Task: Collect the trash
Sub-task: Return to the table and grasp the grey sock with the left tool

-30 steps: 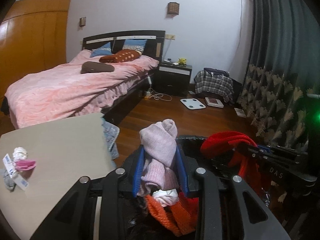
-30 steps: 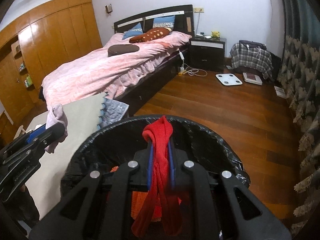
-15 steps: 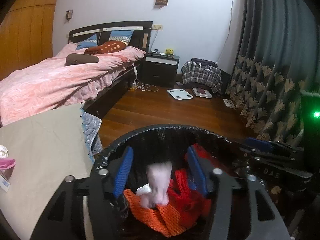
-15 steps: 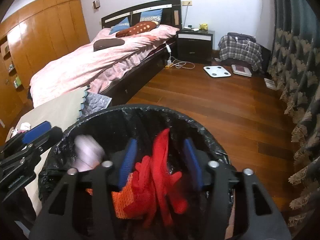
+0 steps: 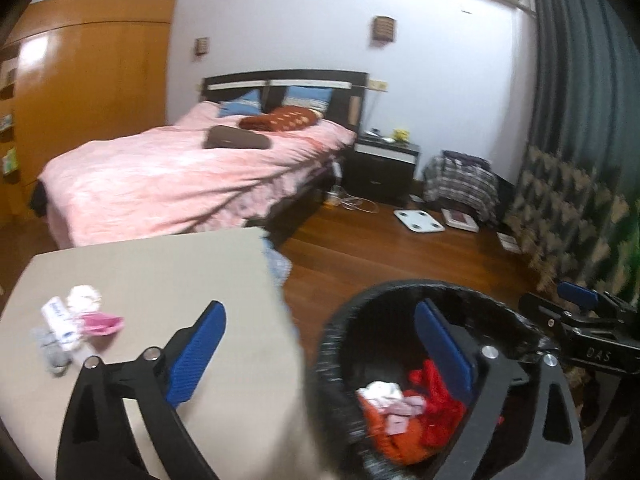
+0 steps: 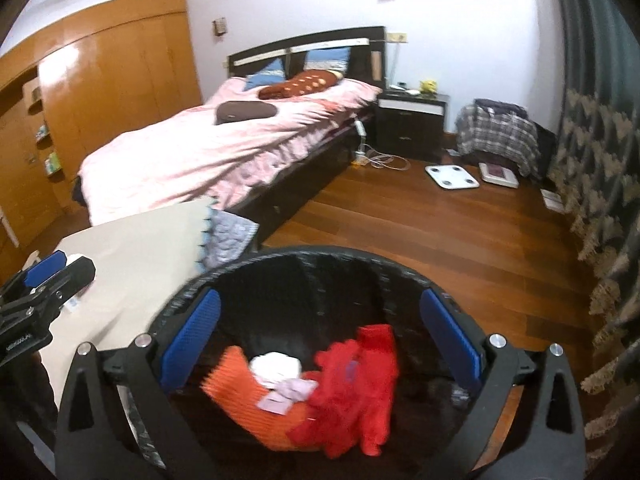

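Red cloth lies lengthwise down the black bin.

Open bin mouth unobstructed from above, bare tabletop alongside, small litter cluster near its left edge

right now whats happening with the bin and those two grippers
A person is clearing trash with two handheld grippers. Both the left gripper and the right gripper have just been opening, and nothing is between their jaws. The red cloth and pale pink cloth lie in the black-lined bin. A few scraps remain on the beige table.
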Action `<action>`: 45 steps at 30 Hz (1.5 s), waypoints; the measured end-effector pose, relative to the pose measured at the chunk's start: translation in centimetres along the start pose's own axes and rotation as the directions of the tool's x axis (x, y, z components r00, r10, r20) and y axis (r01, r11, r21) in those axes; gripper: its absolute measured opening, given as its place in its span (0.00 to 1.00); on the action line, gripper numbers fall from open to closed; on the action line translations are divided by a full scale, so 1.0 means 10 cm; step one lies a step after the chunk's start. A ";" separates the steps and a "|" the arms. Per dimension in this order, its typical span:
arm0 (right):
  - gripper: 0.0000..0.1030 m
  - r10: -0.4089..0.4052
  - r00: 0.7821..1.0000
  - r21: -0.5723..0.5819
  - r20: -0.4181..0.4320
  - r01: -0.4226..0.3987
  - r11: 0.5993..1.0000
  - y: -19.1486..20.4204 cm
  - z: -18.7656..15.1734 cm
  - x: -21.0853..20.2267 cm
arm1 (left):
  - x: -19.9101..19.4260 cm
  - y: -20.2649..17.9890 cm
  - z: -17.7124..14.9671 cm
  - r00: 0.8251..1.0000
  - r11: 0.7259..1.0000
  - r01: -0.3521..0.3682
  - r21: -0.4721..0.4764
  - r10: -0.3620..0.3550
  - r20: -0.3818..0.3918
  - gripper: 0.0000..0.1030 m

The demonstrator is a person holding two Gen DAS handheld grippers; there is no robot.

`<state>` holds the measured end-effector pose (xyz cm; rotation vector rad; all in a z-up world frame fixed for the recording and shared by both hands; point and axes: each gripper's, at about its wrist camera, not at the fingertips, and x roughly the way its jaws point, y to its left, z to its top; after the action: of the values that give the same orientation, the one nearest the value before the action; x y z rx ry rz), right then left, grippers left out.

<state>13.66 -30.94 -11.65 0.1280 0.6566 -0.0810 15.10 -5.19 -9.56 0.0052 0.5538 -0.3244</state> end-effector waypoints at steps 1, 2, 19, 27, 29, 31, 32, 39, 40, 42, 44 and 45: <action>0.95 0.014 1.000 -0.008 0.000 -0.014 1.000 0.09 0.02 0.01 | -0.03 0.05 0.00 1.000 1.000 -0.014 -0.006 0.014 0.003 0.92; 0.95 0.032 0.999 -0.020 -0.005 -0.032 0.999 0.21 0.04 0.03 | -0.08 0.15 -0.01 0.999 0.999 -0.035 -0.013 0.035 0.005 0.92; 0.95 0.239 0.970 -0.154 -0.046 -0.243 0.958 1.78 0.18 0.42 | -0.48 1.44 -0.22 0.956 0.951 -0.293 -0.100 0.294 -0.007 0.93; 0.95 0.272 0.960 -0.177 -0.065 -0.279 0.944 2.26 0.11 0.69 | -0.48 1.99 -0.41 0.921 0.912 -0.389 -0.129 0.387 -0.039 0.92; 0.95 0.272 0.960 -0.182 -0.071 -0.280 0.943 2.34 0.09 0.76 | -0.47 2.09 -0.45 0.915 0.904 -0.404 -0.138 0.401 -0.048 0.91; 0.95 0.273 0.959 -0.185 -0.081 -0.284 0.941 2.41 0.07 0.83 | -0.42 2.21 -0.49 0.910 0.897 -0.415 -0.153 0.410 -0.063 0.88; 0.95 0.273 0.958 -0.187 -0.087 -0.285 0.940 2.45 0.06 0.87 | -0.41 2.26 -0.52 0.907 0.894 -0.420 -0.157 0.415 -0.068 0.87; 0.95 0.275 0.955 -0.206 -0.110 -0.293 0.934 2.62 0.00 1.04 | -0.16 2.53 -0.69 0.896 0.881 -0.441 -0.170 0.422 -0.140 0.76; 0.95 0.274 0.955 -0.209 -0.112 -0.293 0.933 2.64 -0.01 1.06 | -0.15 2.55 -0.71 0.896 0.881 -0.441 -0.173 0.420 -0.145 0.75; 0.95 0.274 0.955 -0.213 -0.118 -0.294 0.932 2.69 -0.03 1.11 | -0.07 2.61 -0.75 0.898 0.883 -0.434 -0.179 0.409 -0.160 0.73; 0.95 0.275 0.953 -0.215 -0.125 -0.296 0.931 2.72 -0.05 1.15 | -0.01 2.64 -0.77 0.904 0.888 -0.421 -0.187 0.393 -0.170 0.70; 0.95 0.276 0.953 -0.216 -0.127 -0.298 0.930 2.74 -0.05 1.17 | 0.02 2.66 -0.78 0.906 0.889 -0.415 -0.193 0.385 -0.177 0.68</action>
<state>25.75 -4.17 -16.64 -0.0001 0.7311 0.2865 19.35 20.76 -18.49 -0.0791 0.7055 0.1477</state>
